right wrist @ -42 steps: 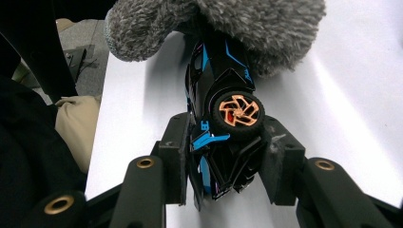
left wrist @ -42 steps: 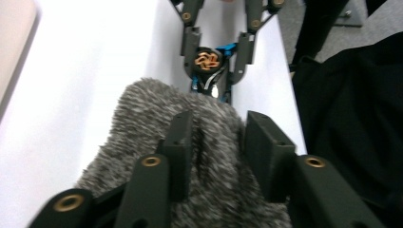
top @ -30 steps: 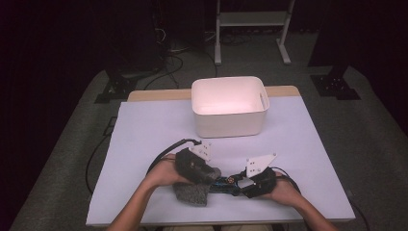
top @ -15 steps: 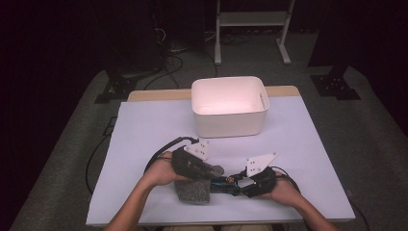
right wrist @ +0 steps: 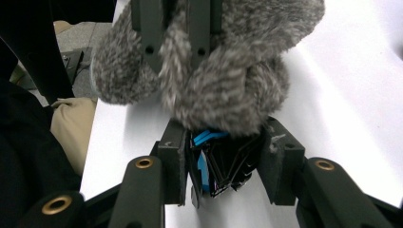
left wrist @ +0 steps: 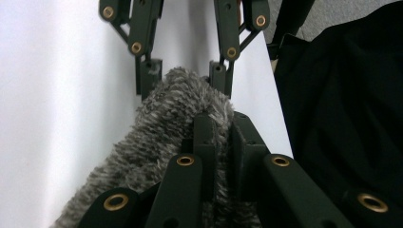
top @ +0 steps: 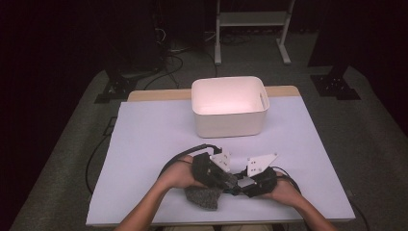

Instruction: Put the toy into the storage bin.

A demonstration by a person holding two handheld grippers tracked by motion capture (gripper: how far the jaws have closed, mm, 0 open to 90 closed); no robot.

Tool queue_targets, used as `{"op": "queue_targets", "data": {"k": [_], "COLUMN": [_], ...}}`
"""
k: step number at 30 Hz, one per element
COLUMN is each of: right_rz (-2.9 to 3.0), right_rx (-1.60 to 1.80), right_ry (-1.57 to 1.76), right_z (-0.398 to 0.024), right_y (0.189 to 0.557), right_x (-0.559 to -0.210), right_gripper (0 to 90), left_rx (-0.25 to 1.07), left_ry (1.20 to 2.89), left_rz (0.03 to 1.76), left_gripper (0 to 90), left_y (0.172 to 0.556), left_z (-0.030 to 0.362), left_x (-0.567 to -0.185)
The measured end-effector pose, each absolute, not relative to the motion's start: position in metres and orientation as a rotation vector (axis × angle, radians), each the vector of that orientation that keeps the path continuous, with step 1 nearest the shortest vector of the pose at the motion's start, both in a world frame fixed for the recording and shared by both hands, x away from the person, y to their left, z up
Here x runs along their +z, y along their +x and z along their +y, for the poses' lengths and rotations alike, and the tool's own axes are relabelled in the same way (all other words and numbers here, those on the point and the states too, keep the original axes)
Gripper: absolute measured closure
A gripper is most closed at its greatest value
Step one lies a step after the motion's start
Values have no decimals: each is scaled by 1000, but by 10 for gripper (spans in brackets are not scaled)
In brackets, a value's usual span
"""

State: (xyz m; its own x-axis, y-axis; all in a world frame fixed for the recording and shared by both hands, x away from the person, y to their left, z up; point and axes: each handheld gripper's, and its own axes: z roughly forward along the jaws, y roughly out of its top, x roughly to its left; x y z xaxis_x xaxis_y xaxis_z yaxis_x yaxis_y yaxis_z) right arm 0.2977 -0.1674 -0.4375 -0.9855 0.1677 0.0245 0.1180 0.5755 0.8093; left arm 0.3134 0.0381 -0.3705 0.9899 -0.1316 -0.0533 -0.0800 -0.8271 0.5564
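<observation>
Your table [top: 144, 144], covered in a plain white sheet, is the largest item; a strip of its wooden top shows along the far edge. On its far middle stands your white bin [top: 228, 107], rectangular, open on top, well apart from your hands. Near the front edge, your two forearms come in and meet close together. Your left gripper [top: 227, 180] points toward the right one, each with a grey three-cornered plate on top and a black cable trailing behind. Your left gripper's jaws have just been closing and are now clamped on a fold of the grey fuzzy cloth [left wrist: 161, 128], which bunches up around both of them in the left gripper view. The cloth [top: 204, 196] hangs down from there to the sheet by the front edge, between your hands. Your right gripper [right wrist: 223, 156] has its jaws pressed on the sides of a small black folding thing with blue edges [right wrist: 223, 164]. That thing sits right under the grey cloth, which touches its top in the right gripper view.
</observation>
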Motion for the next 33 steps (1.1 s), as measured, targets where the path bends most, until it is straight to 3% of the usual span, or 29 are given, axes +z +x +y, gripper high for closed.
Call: {"op": "queue_targets", "data": {"k": [4,15,21,24,28,33], "right_rz": [2738,2739,2739,2740,2740,2739], "right_rx": [1398,1408,1411,1410,1407,1408], "right_ry": [252,258,257,258,251,252], "right_z": [-167,-167,-167,-167,-167,-167], "right_y": [298,298,298,298,298,298], "right_x": [-437,-438,-438,-438,-438,-438], "right_gripper": [575,576,576,576,577,578], "left_rx": [-98,-22,-71,-115,-69,-89], "left_ry": [2523,2444,2479,2501,2503,2512], "left_rz": [-146,-161,-83,-64,-76,-143], "left_gripper": [802,591,513,582,764,812], "left_y": [314,313,325,331,330,321], "left_z": [41,43,35,31,31,29], "left_x": [-368,-363,-371,-375,-372,-370]}}
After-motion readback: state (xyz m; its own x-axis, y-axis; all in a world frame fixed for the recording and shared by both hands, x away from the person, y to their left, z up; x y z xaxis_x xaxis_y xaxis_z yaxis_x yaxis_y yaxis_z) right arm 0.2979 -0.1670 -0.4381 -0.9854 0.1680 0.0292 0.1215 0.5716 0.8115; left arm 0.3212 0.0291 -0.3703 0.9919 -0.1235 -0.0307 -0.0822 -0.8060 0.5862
